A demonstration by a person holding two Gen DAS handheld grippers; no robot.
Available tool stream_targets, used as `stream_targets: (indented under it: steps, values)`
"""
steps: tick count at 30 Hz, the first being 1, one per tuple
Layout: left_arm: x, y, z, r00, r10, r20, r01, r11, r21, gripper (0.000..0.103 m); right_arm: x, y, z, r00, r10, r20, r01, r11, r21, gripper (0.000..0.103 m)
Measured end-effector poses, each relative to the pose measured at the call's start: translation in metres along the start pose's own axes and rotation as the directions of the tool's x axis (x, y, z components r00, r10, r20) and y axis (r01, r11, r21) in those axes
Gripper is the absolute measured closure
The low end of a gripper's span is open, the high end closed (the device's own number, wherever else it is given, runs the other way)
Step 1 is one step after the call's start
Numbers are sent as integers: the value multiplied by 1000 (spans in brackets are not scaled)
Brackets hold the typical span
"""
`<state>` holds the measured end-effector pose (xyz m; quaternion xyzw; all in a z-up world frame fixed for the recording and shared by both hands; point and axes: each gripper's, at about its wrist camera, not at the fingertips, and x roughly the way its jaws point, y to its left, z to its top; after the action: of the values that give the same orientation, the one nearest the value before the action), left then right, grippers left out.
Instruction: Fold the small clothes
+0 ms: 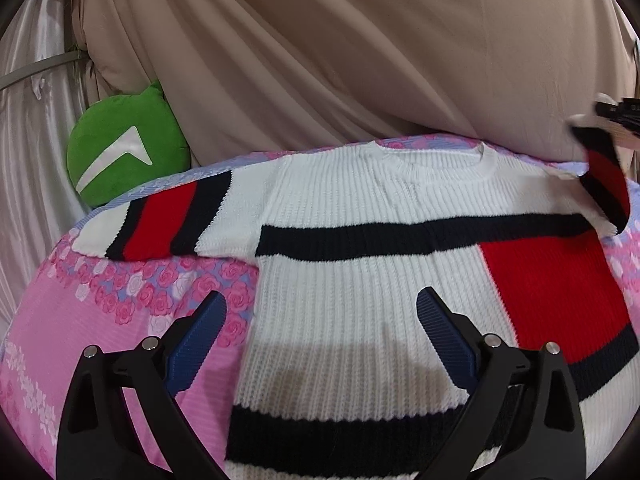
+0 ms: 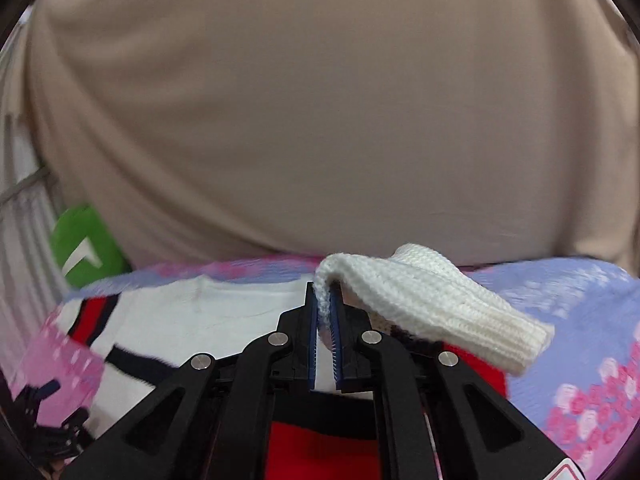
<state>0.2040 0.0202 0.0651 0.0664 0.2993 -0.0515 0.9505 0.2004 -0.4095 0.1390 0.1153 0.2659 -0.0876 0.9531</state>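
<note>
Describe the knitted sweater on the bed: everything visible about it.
The sweater is a chunky rib knit, white with navy bands and red blocks, with a white ribbed crew neck. It lies face up, body spread flat on the pink floral bedspread. One sleeve lies stretched out flat toward the green plush cushion. The other sleeve's white cuff is pinched in the right gripper and lifted off the bed, drooping over the jaws. The left gripper hovers open above the hem.

light: bright, even, soft shadows | blur: right wrist view smeared by motion | edges: fisheye bending, dark corners
</note>
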Motion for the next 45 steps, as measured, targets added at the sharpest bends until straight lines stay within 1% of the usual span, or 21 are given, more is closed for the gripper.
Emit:
stream_targets:
  steps: [2, 4, 6, 8, 9, 11, 13, 16, 18, 22, 25, 26, 27, 28, 29, 30, 35, 37, 40, 42, 45]
  values:
    - [7, -1, 7, 999, -29, -18, 28, 999, -15, 9, 32, 59, -10, 993, 95, -69, -101, 991, -89, 96]
    - [17, 1, 14, 996, -76, -40, 74, 996, -46, 9, 69, 106, -32, 972, 167, -167, -193, 969, -153, 93]
    - [28, 2, 19, 991, -118, -62, 113, 991, -77, 8, 94, 134, -56, 951, 177, -253, -230, 953, -198, 90]
    - [42, 3, 22, 985, -149, -88, 140, 985, -104, 8, 102, 136, -66, 945, 161, -285, -227, 949, -218, 90]
    - [48, 4, 24, 982, -161, -100, 150, 983, -110, 8, 97, 130, -65, 948, 159, -276, -222, 951, -214, 89]
    - [60, 4, 28, 973, -192, -128, 178, 978, -113, 8, 71, 99, -56, 963, 149, -223, -189, 967, -169, 75]
    - [72, -1, 33, 967, -211, -144, 197, 975, -107, 8, 43, 65, -54, 982, 110, -156, -131, 983, -129, 53]
    - [89, -18, 42, 964, -219, -153, 210, 975, -71, 8, 11, 17, -60, 994, -38, -106, 27, 994, -104, 49]
    - [96, -31, 52, 952, -267, -152, 259, 963, -71, 8, -4, -15, -68, 985, -127, -114, 118, 990, -82, 48]
    - [103, -64, 77, 939, -322, -122, 320, 947, -38, 5, -6, -51, -83, 968, -178, -177, 176, 984, -31, 48]
    - [124, -98, 92, 943, -290, -166, 297, 955, 18, 6, 2, -57, -92, 966, -169, -197, 169, 985, -17, 48]
    - [131, -105, 95, 947, -273, -171, 282, 959, 28, 15, 5, -53, -92, 965, -169, -200, 169, 985, -18, 47]
    - [139, -109, 96, 951, -256, -174, 266, 963, 40, 44, 8, -53, -93, 964, -171, -201, 171, 985, -20, 46]
    - [147, -111, 97, 949, -249, -191, 262, 964, 43, 59, 11, -51, -96, 963, -176, -203, 175, 984, -23, 45]
    - [152, -108, 98, 946, -252, -205, 262, 965, 23, 86, 16, -47, -96, 961, -186, -203, 183, 983, -33, 45]
    - [154, -101, 98, 942, -265, -204, 269, 963, -11, 95, 18, -46, -98, 960, -195, -203, 190, 981, -46, 44]
    - [130, -42, 94, 968, -234, -87, 224, 968, -109, 95, 26, -45, -105, 959, -191, -209, 183, 981, -57, 41]
    - [131, -21, 83, 975, -200, -94, 186, 973, -139, 95, 30, -50, -105, 957, -187, -221, 182, 982, -42, 41]
    - [146, -3, 60, 976, -140, -168, 117, 983, -144, 94, 36, -56, -107, 954, -175, -242, 175, 984, -20, 41]
    - [150, 9, 47, 967, -173, -189, 137, 972, -192, 90, 38, -57, -108, 953, -171, -252, 172, 985, -16, 41]
    - [137, 13, 45, 971, -176, -163, 139, 967, -215, 83, 33, -55, -107, 953, -178, -245, 178, 984, -21, 40]
